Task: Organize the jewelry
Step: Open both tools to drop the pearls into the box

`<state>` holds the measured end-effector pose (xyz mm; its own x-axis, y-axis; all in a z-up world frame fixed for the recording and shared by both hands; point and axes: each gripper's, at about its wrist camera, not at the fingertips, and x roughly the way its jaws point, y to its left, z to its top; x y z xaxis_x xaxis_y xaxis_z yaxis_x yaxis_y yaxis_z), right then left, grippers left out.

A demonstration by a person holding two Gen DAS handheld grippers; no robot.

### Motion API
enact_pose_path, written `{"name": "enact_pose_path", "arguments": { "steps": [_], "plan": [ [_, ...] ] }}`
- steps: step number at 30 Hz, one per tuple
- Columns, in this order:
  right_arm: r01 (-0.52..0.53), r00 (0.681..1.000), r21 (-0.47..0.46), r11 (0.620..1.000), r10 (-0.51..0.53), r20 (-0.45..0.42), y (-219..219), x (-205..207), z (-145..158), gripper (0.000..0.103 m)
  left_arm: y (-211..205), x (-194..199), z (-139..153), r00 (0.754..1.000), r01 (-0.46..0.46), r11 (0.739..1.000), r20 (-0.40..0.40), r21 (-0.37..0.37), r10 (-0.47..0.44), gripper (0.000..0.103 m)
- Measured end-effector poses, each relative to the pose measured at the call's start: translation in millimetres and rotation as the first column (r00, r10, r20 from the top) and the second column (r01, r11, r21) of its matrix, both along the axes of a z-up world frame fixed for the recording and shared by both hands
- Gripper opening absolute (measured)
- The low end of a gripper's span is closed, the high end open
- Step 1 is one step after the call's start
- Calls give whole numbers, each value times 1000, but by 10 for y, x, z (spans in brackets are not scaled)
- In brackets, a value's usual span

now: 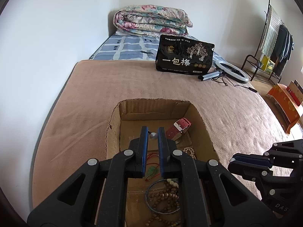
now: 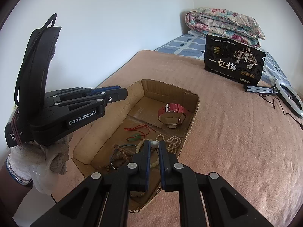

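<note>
An open cardboard box [image 1: 113, 124] [image 2: 195, 102] sits on a tan blanket and holds jewelry: a red-strap watch [image 1: 180, 127] [image 2: 171, 109], a pearl bracelet [image 1: 190, 151] [image 2: 173, 141], a jade pendant on red cord [image 1: 153, 170] [image 2: 135, 137], a blue bangle [image 1: 149, 189] and wooden bead strings [image 1: 166, 196] [image 2: 121, 157]. My left gripper [image 1: 153, 135] is above the box, shut on a small pearl-like bead [image 1: 153, 135]. My right gripper [image 2: 155, 144] is at the box's near edge, shut on a similar bead [image 2: 155, 144].
A black snack bag [image 1: 184, 56] [image 2: 233, 65] stands at the back of the blanket, with a ring light and small tripod [image 1: 233, 73] [image 2: 289, 98] beside it. A folded floral quilt [image 1: 151, 19] lies at the bed's head. A clothes rack [image 1: 272, 43] stands at right.
</note>
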<state>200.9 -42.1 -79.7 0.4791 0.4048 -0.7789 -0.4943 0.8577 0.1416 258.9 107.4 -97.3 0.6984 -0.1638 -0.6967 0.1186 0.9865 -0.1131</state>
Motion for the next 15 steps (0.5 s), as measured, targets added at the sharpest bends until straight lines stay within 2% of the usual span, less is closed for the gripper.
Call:
{"name": "enact_pose_path", "arguments": {
  "steps": [15],
  "plan": [
    [-43,999,13,999,43,9,52,24,-8,7,-32,61,-21,1000,-3,1000,2,3,3,8]
  ]
}}
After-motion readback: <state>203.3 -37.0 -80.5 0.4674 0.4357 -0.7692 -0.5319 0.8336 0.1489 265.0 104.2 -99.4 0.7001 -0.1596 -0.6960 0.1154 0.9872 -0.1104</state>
